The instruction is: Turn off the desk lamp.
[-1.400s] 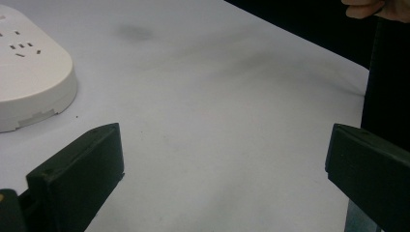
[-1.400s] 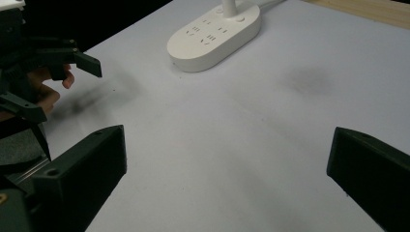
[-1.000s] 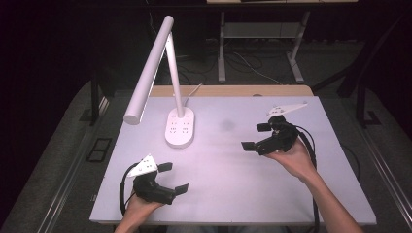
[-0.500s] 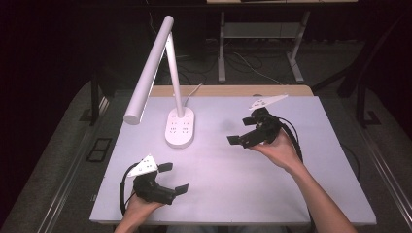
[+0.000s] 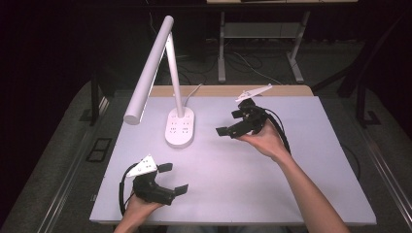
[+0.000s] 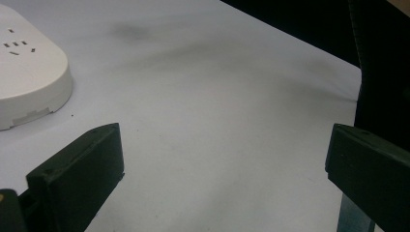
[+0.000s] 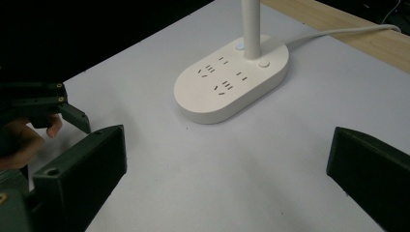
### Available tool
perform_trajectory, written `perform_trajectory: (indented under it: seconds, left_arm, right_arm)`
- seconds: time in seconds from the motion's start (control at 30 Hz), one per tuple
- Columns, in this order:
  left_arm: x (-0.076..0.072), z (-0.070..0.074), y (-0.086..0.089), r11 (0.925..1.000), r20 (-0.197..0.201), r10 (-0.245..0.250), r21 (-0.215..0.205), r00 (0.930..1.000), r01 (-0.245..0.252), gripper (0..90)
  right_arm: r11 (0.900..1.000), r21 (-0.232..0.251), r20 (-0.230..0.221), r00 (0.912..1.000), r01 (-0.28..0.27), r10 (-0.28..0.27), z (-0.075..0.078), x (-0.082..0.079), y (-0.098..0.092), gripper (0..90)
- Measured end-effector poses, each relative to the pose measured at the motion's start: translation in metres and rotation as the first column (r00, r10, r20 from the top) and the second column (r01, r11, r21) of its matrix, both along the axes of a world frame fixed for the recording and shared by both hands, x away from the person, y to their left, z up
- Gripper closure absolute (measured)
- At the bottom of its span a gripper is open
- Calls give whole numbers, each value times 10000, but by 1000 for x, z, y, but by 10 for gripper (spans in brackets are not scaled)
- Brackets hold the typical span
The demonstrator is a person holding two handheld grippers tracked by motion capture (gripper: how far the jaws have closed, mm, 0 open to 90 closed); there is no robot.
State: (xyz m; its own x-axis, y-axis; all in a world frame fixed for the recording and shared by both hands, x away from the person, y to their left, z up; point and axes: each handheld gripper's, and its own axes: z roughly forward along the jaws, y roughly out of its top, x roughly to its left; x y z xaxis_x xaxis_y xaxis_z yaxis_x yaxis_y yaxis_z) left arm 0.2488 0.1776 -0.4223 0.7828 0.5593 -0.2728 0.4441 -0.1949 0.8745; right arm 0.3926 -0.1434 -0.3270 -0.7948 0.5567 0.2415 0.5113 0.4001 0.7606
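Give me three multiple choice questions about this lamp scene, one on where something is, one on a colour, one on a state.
1. Where does the lamp base stand?
A. far left part of the table
B. near right corner
C. on the floor

2. What colour is the lamp?
A. black
B. white
C. red

3. How do the right gripper's jaws stand?
A. shut on the cord
B. shut on nothing
C. open

Answers: 1 A, the high view shows it on the table, left of centre toward the far edge. 2 B, head, post and base are white. 3 C, the right gripper view shows a wide gap between the jaws.
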Motion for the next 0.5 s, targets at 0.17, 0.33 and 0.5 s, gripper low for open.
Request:
perform_trajectory:
  seconds: [0.17,0.33,0.5]
  left_arm:
    - [0,0,1,10000,18,-23,-9,10000,23,0]
    - [0,0,1,10000,-6,4,-75,10000,-4,0]
    - [0,0,2,9999,-52,14,-143,10000,-15,0]
  right_arm:
    - [10000,52,-117,9999,47,-47,-3,11,10,6]
    - [10000,26,-177,9998,59,-59,-5,21,19,6]
    - [10000,28,-252,9997,77,-76,-5,30,27,6]
